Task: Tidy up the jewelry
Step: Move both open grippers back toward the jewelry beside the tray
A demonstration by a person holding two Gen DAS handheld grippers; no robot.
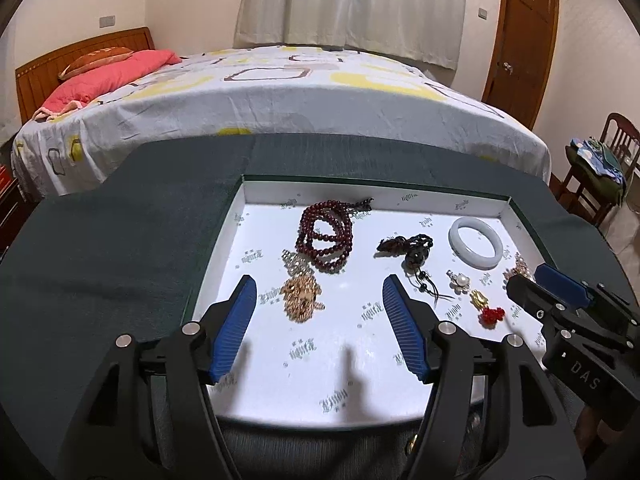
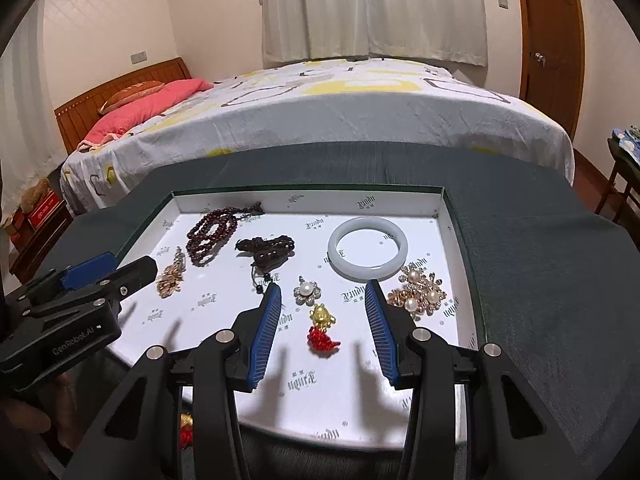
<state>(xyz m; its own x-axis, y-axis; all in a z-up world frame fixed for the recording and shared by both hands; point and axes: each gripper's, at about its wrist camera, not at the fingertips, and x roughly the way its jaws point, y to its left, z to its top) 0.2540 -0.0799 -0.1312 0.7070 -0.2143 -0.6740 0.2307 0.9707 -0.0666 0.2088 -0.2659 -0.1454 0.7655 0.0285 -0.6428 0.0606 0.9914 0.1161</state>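
A shallow white tray with a low rim sits on a dark green cloth. The near part of the tray floor is bare, so there is room there. The left gripper hangs over it with its blue fingers apart and nothing between them. The right gripper is spread too, just above a gold charm with a red knot (not touching it). Farther back lie dark red beads, a white bangle near the right wall, a pearl flower and a gold pearl brooch.
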